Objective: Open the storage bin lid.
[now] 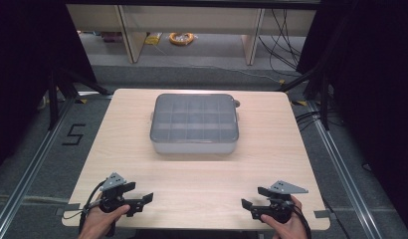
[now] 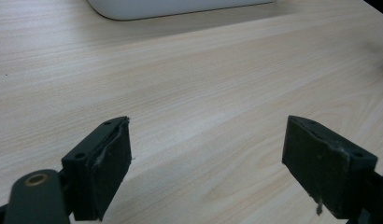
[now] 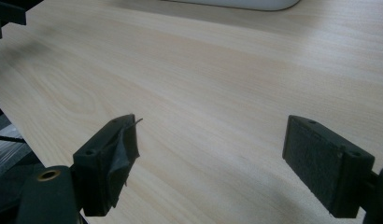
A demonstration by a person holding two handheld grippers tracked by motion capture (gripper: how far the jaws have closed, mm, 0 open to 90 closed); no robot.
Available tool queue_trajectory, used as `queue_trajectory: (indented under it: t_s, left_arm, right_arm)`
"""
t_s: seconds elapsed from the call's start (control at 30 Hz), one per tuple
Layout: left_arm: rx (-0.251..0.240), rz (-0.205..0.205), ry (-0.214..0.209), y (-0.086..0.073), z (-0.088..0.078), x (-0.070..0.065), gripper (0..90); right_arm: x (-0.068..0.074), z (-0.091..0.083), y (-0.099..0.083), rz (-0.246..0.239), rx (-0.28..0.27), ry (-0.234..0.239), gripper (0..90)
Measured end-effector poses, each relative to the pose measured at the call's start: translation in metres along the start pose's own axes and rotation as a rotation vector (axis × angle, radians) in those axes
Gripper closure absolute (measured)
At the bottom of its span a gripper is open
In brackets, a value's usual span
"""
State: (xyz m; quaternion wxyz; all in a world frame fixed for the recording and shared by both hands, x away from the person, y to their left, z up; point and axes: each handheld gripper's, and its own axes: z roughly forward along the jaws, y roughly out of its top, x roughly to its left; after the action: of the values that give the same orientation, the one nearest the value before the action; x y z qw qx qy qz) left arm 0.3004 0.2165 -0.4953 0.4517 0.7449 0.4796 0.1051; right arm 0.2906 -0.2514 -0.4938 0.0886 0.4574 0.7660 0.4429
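A grey-lidded white compartment box (image 1: 194,123) sits shut in the middle of the far half of the wooden table (image 1: 142,169). Through its tinted lid I make out a grid of several compartments. My left gripper (image 1: 141,193) rests at the near left corner, held by a hand, jaws wide apart and empty. My right gripper (image 1: 254,198) rests at the near right corner, also open and empty. In the left gripper view, my left gripper (image 2: 208,154) frames bare wood, with the box's white base (image 2: 180,7) at the top. The right gripper (image 3: 210,156) frames bare wood too.
The table's near edge (image 1: 192,228) runs just under both hands. Metal rails (image 1: 341,169) flank the table on the floor. Black stand legs (image 1: 62,89) rise at both far corners. Cables and an orange coil (image 1: 181,38) lie on the floor behind.
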Motion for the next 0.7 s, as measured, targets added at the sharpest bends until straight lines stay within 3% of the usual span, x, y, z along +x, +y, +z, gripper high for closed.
queue_trajectory:
  t_s: [0.07, 0.1, 0.13, 0.27, 0.3, 0.33, 0.4, 0.43, 0.47, 0.5, 0.53, 0.57, 0.6, 0.63, 0.67, 0.7]
  left_arm:
    - [-0.004, -0.001, -0.003, 0.000, 0.000, 0.000, 15.0]
    - [0.001, -0.003, -0.006, 0.001, 0.000, 0.001, 15.0]
    - [-0.008, -0.003, -0.002, 0.001, 0.000, 0.001, 15.0]
    - [-0.013, -0.017, -0.001, 0.001, 0.000, 0.001, 15.1]
    - [-0.010, -0.007, 0.000, 0.002, -0.001, 0.002, 15.1]
    - [-0.012, -0.014, -0.002, 0.002, -0.001, 0.002, 15.1]
    - [-0.011, -0.017, -0.008, 0.002, -0.001, 0.002, 15.1]
    - [-0.016, -0.018, -0.009, 0.002, -0.001, 0.003, 15.1]
    - [-0.015, -0.028, -0.010, 0.003, -0.001, 0.002, 15.1]
    - [-0.012, -0.020, -0.014, 0.004, -0.002, 0.004, 15.1]
    - [-0.019, -0.026, -0.008, 0.005, -0.002, 0.003, 15.1]
    - [-0.025, -0.029, -0.013, 0.006, -0.001, 0.004, 15.1]
    - [-0.017, -0.031, -0.016, 0.007, -0.001, 0.004, 15.1]
    - [-0.023, -0.033, -0.012, 0.008, -0.001, 0.005, 15.2]
    - [-0.025, -0.046, -0.015, 0.009, -0.001, 0.005, 15.2]
    - [-0.019, -0.039, -0.016, 0.010, -0.001, 0.007, 15.3]
  right_arm:
    - [-0.003, 0.000, 0.000, -0.032, -0.012, -0.006, 19.1]
    - [0.000, 0.000, 0.000, 0.022, -0.007, 0.018, 19.3]
    - [-0.003, 0.000, 0.001, -0.013, -0.014, 0.010, 19.4]
    - [-0.004, -0.001, 0.001, -0.026, -0.036, -0.001, 19.9]
    - [-0.002, -0.002, 0.002, 0.028, -0.024, 0.019, 20.1]
    - [-0.004, -0.002, 0.002, 0.000, -0.025, 0.000, 20.4]
    - [-0.005, -0.002, 0.003, 0.024, -0.035, 0.039, 20.6]
    - [-0.004, -0.002, 0.003, 0.049, -0.038, 0.034, 20.6]
    - [-0.004, -0.003, 0.003, 0.051, -0.046, 0.031, 20.7]
    - [-0.009, 0.000, 0.003, 0.023, -0.061, 0.030, 21.1]
    - [-0.007, -0.002, 0.004, 0.090, -0.053, 0.028, 21.4]
    - [-0.009, -0.002, 0.004, 0.094, -0.057, 0.037, 21.4]
    - [-0.015, -0.003, 0.005, 0.067, -0.071, 0.025, 21.4]
    - [-0.015, -0.003, 0.006, 0.096, -0.084, 0.050, 21.4]
    - [-0.016, -0.003, 0.007, 0.111, -0.096, 0.035, 21.4]
    - [-0.019, -0.003, 0.009, 0.080, -0.105, 0.032, 21.6]
